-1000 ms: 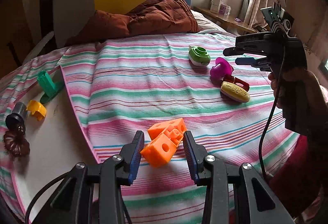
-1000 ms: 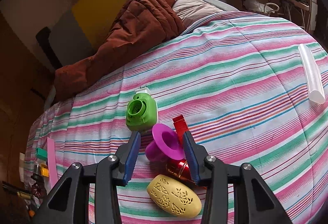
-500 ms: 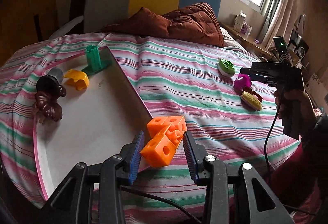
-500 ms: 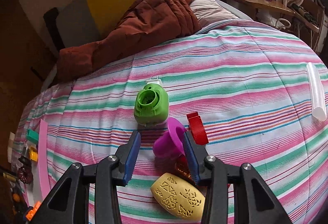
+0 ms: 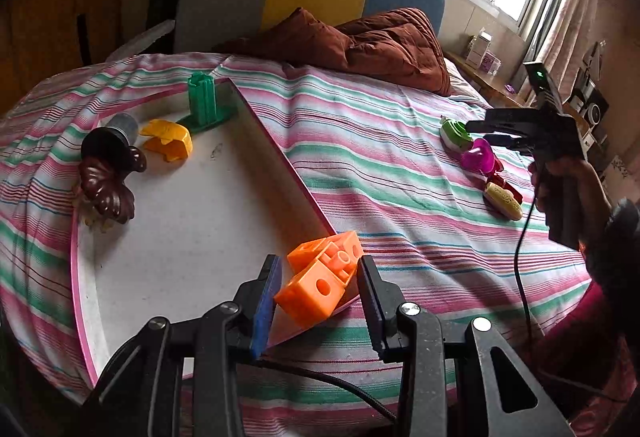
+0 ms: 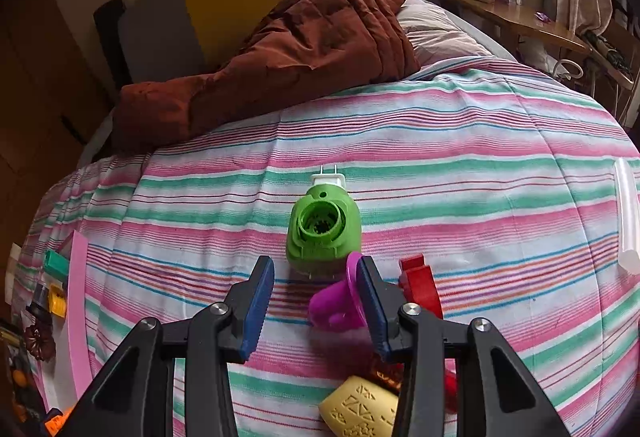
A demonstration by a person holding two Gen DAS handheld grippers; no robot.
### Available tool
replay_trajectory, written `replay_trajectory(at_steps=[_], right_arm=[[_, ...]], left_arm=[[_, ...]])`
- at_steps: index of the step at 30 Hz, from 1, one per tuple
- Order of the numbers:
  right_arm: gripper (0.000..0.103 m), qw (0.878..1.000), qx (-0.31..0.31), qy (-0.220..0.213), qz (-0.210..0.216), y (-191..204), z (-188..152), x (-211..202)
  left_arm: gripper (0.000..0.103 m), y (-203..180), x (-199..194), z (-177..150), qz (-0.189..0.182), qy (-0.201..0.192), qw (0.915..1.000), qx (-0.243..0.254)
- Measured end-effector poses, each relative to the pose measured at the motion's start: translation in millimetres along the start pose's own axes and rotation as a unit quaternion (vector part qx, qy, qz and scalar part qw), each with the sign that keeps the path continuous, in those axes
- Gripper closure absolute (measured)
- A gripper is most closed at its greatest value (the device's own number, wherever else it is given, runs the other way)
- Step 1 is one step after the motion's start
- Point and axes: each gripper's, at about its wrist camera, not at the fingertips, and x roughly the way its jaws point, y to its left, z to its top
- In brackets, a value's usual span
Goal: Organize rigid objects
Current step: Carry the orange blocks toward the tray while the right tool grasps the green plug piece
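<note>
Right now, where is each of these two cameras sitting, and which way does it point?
Left wrist: rides the left gripper, looking along its fingers at an orange block, the white tray and the person's right hand.
Right wrist: rides the right gripper, facing a green plug-in and purple toy.
Shared: both show the plug-in, toy, tray and striped bed.

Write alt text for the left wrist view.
The left gripper holds an orange block cluster over the near corner of a white, pink-rimmed tray on a striped bed. The tray holds green, yellow and brown toys; the right gripper hovers over more toys.
</note>
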Motion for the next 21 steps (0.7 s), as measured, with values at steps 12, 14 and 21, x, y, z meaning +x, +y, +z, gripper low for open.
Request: replay_trajectory(at_steps=[12,14,21], right_arm=[[0.049,0.992,-0.080,0.076,-0.065,28,24,61],[0.049,0.990,-0.108,0.082,-0.045,39,16,59],[0.049,0.973,-0.196,0.115,0.043,83,-33,34]], left_arm=[[0.064,7,-1,-1,-0.001,0.001,1.0000,-0.009],[0.064,8,0,-2,-0.003,0.002,0.9999,-0.010],[0.064,6,-1,-5,-0.009,0.001,0.9999,-0.009]])
